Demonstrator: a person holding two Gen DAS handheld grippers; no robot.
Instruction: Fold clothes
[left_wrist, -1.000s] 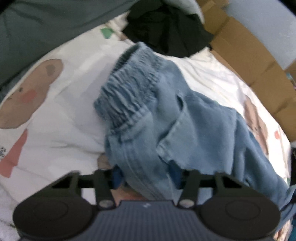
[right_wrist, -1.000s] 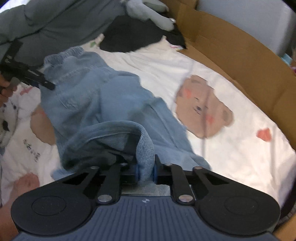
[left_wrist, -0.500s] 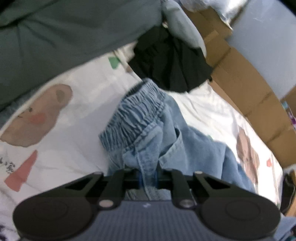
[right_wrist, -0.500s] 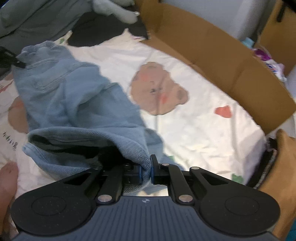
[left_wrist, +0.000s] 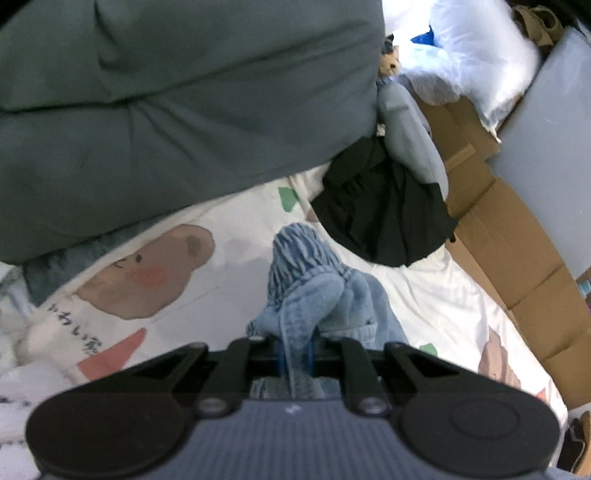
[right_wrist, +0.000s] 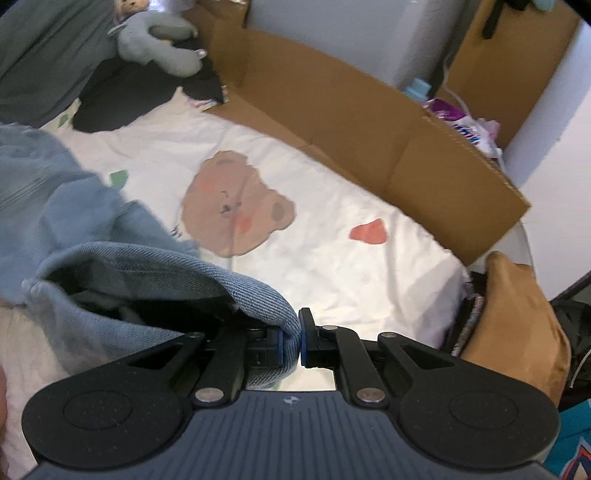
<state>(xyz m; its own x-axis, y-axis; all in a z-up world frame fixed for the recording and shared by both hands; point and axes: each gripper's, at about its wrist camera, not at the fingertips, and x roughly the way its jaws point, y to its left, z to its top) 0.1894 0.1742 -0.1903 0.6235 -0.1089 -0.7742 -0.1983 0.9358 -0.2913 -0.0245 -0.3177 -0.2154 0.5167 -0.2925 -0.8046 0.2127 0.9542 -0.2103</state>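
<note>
Left tool (left_wrist: 295, 350) is clamping narrow on a bunched fold of the denim shorts (left_wrist: 314, 295), its jaws having just closed onto the cloth. Right tool (right_wrist: 291, 343) is pinching tight on a hem edge of the same shorts (right_wrist: 110, 258). The garment is hanging between both tools above the bear-print bedsheet (right_wrist: 332, 258). Step looks like lift-and-spread; next move probably needs pulling apart, then laying flat. Black garment (left_wrist: 380, 214) is lying beyond.

faded denim shorts (left_wrist: 306, 295), matt cotton sheet (right_wrist: 332, 266)
</note>
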